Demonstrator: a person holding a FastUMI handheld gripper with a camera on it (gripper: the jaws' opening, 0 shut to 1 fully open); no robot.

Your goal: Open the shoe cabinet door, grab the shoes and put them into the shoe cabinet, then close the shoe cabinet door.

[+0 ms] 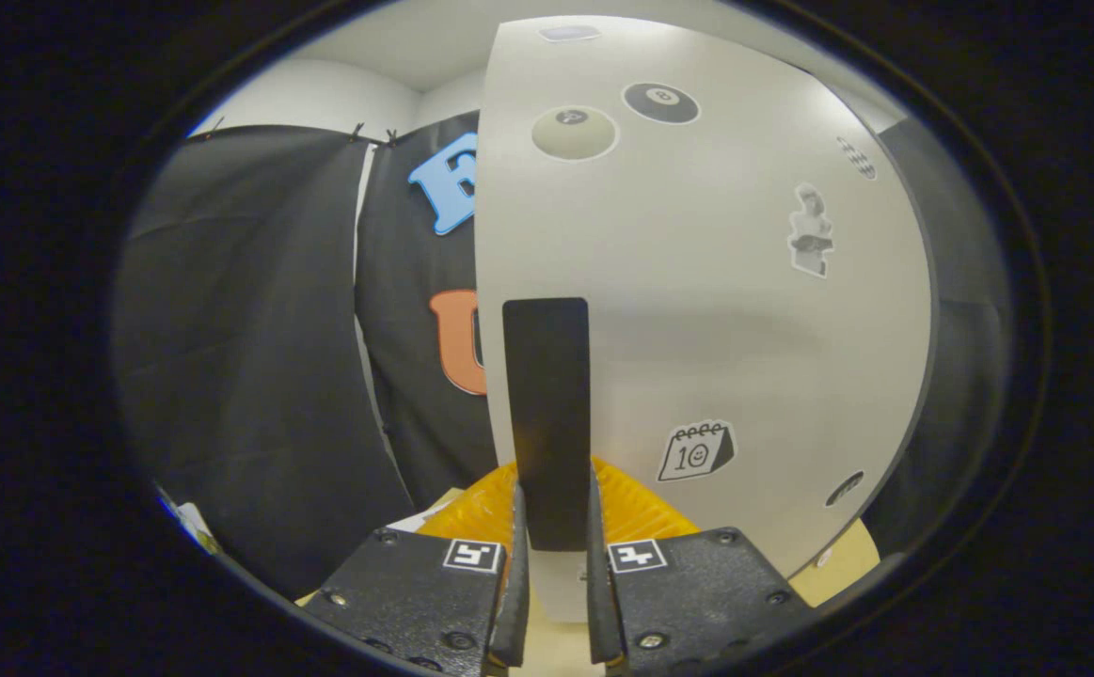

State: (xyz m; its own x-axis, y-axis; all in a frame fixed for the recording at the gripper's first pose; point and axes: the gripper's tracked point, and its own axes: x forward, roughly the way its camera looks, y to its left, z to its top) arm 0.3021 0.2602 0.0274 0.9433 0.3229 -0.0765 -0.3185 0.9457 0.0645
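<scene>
white and flat, the shoe cabinet door (pixel 697 310) stands close in front of the gripper, with stickers (pixel 695 451) across its face. its dark handle (pixel 547 414) runs upright along the door's left edge, long axis vertical, dead ahead. the gripper (pixel 554 564) has its two fingers (pixel 515 574) closed on the handle's lower end from either side, so i judge the coming move is a swing of the door about its far edge.
</scene>
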